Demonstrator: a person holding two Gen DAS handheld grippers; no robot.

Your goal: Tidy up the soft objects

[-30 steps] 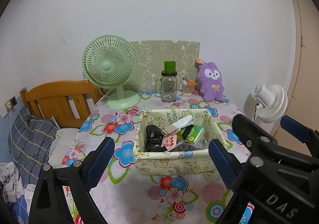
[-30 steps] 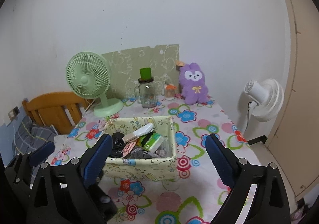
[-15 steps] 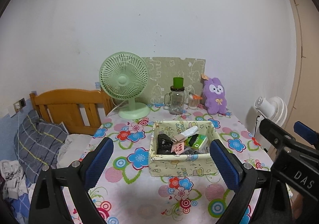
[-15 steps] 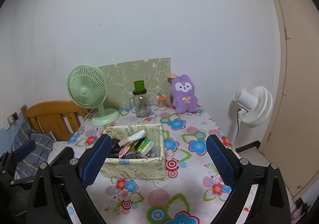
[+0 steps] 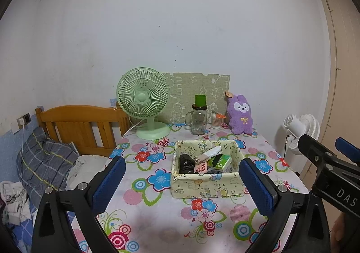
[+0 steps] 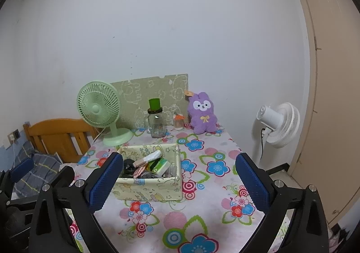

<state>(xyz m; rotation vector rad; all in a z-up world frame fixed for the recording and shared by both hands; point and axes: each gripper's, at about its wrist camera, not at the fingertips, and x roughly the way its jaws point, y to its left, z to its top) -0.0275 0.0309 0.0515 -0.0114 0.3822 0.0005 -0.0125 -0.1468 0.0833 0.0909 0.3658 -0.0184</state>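
Beige door frame (image 6: 324,95) fuller from right.

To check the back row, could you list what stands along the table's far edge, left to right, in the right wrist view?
green desk fan → glass jar with green cup on top → small container with orange lid → purple plush bunny

The left gripper (image 5: 182,182) and right gripper (image 6: 178,182) hover side by side, jaws spread wide, holding nothing.
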